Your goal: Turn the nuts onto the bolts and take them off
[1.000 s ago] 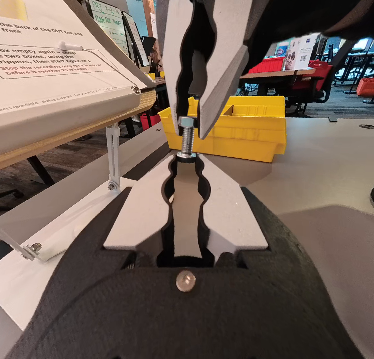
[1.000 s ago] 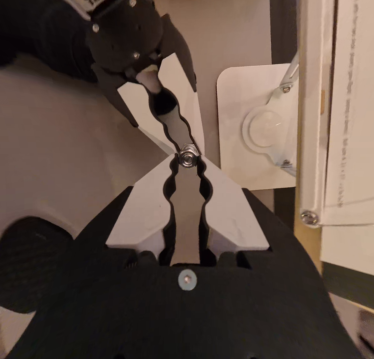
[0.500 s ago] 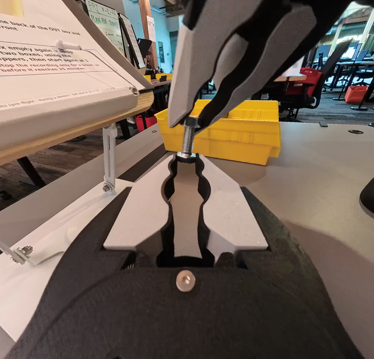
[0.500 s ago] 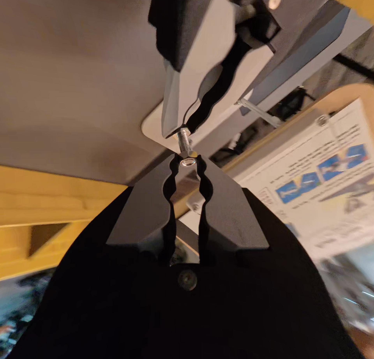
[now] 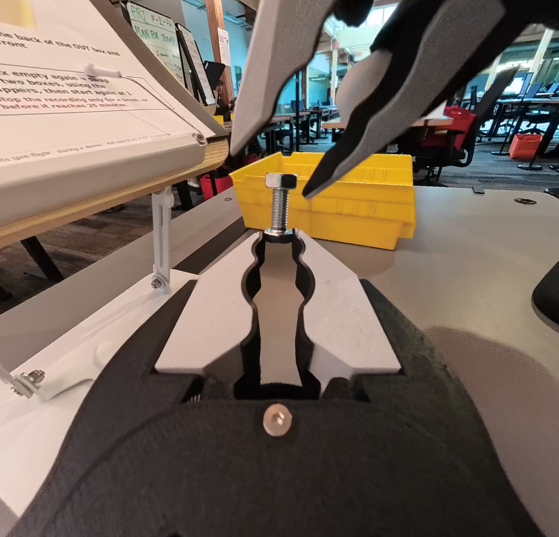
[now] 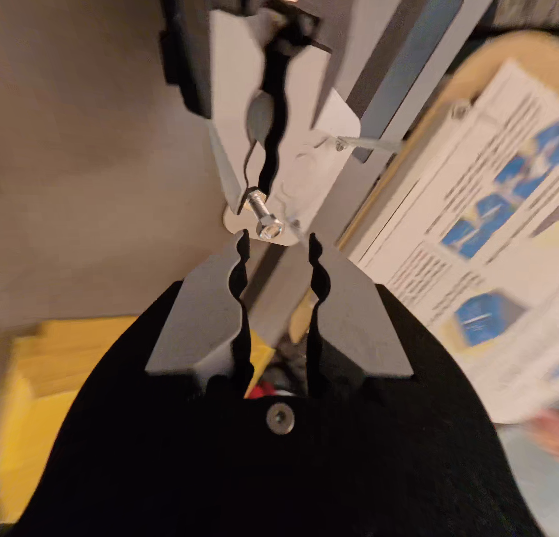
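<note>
Bolts are the subject, though only one shows, and it is among the smallest things in view. Largest is the grey table, with a yellow bin standing on it behind the grippers and a tilted instruction board to the left. The left gripper has its jaws clamped on the nut, holding the bolt upright, head on top. The right gripper hangs over the bolt head with its jaws spread wide on either side, touching nothing.
</note>
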The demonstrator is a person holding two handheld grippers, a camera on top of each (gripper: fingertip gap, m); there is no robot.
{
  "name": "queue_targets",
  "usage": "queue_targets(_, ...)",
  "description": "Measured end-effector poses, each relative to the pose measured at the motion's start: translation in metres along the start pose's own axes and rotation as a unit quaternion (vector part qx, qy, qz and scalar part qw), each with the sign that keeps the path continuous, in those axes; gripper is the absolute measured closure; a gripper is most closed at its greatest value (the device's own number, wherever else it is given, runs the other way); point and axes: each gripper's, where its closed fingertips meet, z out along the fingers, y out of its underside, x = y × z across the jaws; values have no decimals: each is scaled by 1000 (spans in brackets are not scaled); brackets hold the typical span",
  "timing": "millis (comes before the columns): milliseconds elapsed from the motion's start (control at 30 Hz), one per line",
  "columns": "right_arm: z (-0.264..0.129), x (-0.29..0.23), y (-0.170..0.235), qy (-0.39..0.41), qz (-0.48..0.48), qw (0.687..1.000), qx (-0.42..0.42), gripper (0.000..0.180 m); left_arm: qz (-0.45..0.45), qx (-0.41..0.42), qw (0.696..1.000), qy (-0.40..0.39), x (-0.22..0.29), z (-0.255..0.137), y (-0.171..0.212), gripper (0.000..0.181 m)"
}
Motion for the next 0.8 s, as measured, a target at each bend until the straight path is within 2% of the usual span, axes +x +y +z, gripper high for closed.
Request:
queue_targets(33, -2, 1, 3, -24, 71, 997, 21, 143, 0, 1, 1000, -2, -1, -1, 0, 165)
queue_targets(100, -6, 2, 6, -82, 233, 966, 72, 148, 0, 2, 1000, -6, -3, -2, -2, 165)
queue_targets(167, -8, 2, 3, -151, 378, 904, 133, 149, -1, 3, 1000, -8, -4, -2, -2, 165)
queue_targets(233, -8, 2, 1, -195, 473, 840, 181, 148, 1, 3, 1000, -9, -3, -1, -2, 165)
queue_targets(300, -3, -4, 0, -223, 510, 808, 192, 146, 2, 2, 1000, -9, -3, -1, -2, 165)
queue_targets(433, 2, -10, -6, -237, 527, 791, 201, 148, 3, 0, 1000, -9, -3, -1, -1, 165)
queue_targets(567, 2, -7, -7, -235, 522, 793, 208, 163, 4, -1, 1000, -8, -2, 0, -1, 165)
queue_targets(700, 3, -7, -8, -230, 492, 813, 210, 163, 3, -1, 1000, -7, -2, 0, 0, 165)
queue_targets(800, 3, -8, -8, -224, 443, 844, 203, 163, 1, -1, 1000, -6, -2, 0, 0, 165)
